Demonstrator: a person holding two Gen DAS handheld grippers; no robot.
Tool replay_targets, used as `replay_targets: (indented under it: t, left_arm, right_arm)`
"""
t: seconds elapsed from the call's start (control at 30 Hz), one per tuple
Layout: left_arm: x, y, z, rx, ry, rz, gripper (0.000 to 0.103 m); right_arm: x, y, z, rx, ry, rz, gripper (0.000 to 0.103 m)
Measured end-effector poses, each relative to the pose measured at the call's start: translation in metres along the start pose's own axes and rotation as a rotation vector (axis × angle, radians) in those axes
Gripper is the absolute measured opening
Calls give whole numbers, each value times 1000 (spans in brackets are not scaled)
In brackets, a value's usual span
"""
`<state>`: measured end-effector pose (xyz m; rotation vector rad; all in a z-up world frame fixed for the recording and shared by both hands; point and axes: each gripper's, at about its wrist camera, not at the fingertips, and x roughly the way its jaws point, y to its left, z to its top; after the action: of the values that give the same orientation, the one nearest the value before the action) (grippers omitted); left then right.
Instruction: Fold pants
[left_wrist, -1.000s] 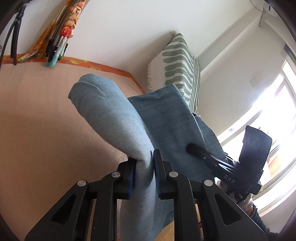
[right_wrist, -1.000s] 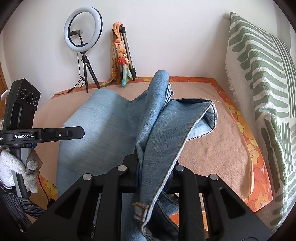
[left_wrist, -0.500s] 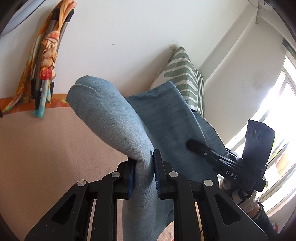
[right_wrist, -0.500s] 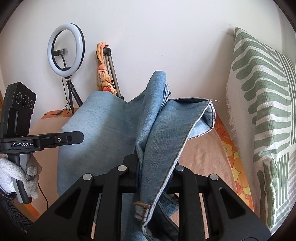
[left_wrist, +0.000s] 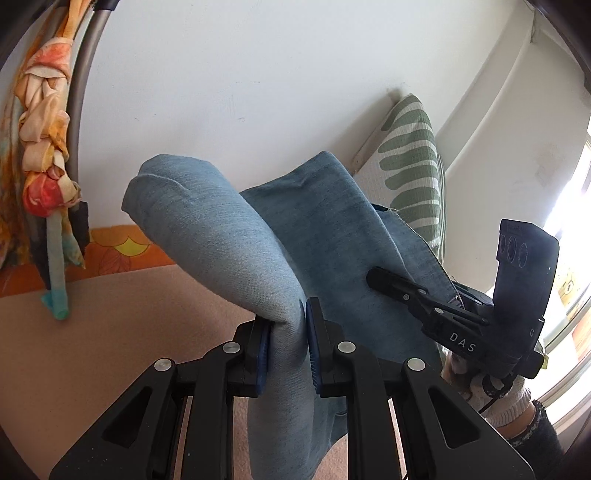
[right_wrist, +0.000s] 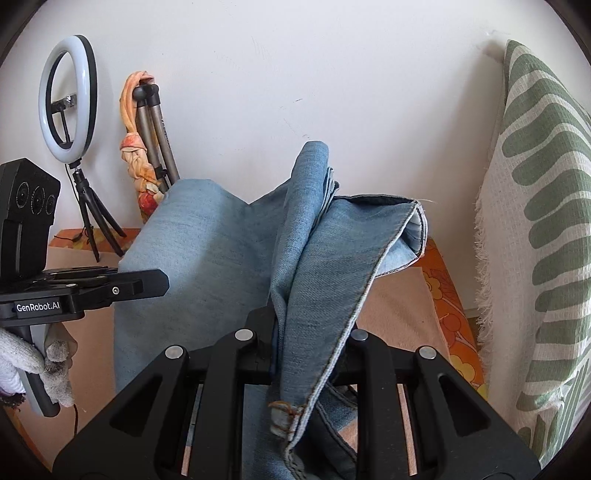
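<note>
The light blue denim pants (left_wrist: 229, 251) hang in the air between both grippers, above a tan cover (left_wrist: 92, 332). My left gripper (left_wrist: 288, 332) is shut on a rounded fold of the denim. My right gripper (right_wrist: 303, 332) is shut on a bunched edge of the pants (right_wrist: 314, 280) with a hemmed end sticking out to the right. The right gripper also shows in the left wrist view (left_wrist: 424, 299), and the left gripper in the right wrist view (right_wrist: 110, 284), each at one side of the cloth.
A green-striped white pillow (right_wrist: 535, 221) stands at the right against the wall. A ring light on a tripod (right_wrist: 70, 107) and a folded tripod with an orange scarf (right_wrist: 144, 147) stand at the back left. An orange floral sheet edge (right_wrist: 450, 306) borders the tan cover.
Both grippers have risen and moved toward the wall with the pants. The wall, scarf and pillow loom closer, and less of the tan cover shows.
</note>
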<state>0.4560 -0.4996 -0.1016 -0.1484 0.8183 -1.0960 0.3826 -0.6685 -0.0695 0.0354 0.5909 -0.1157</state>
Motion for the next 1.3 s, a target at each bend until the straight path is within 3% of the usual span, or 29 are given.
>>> replay_targets:
  t: [0.3,0.5,0.7,0.83,0.9,0.97,1.3]
  left_arm:
    - [48,46,7,-14,46,42,14]
    - [62,66,2,7,86,160,19]
    - [62,68,-7,49,120,266,28]
    - [51,64,-10,86,112,336,38]
    - [42,64,-11,86,102,335,51]
    - [37,59,-11,95,96,344,58]
    - [-18,21,-18,105,24,337,58]
  right_arm:
    - [75,-26,1,72,40,32,19]
    - [101,-50,-8,119,63,45,20]
    - [113,-72,-15,172,127,-79,42]
    - [110,-71,-18,159,138,-167,60]
    - [103,-72,-17,171,142,-200,64]
    - [97,-69,-18,160,138,-225,67]
    - [36,-46,-19,155,79,-246,80]
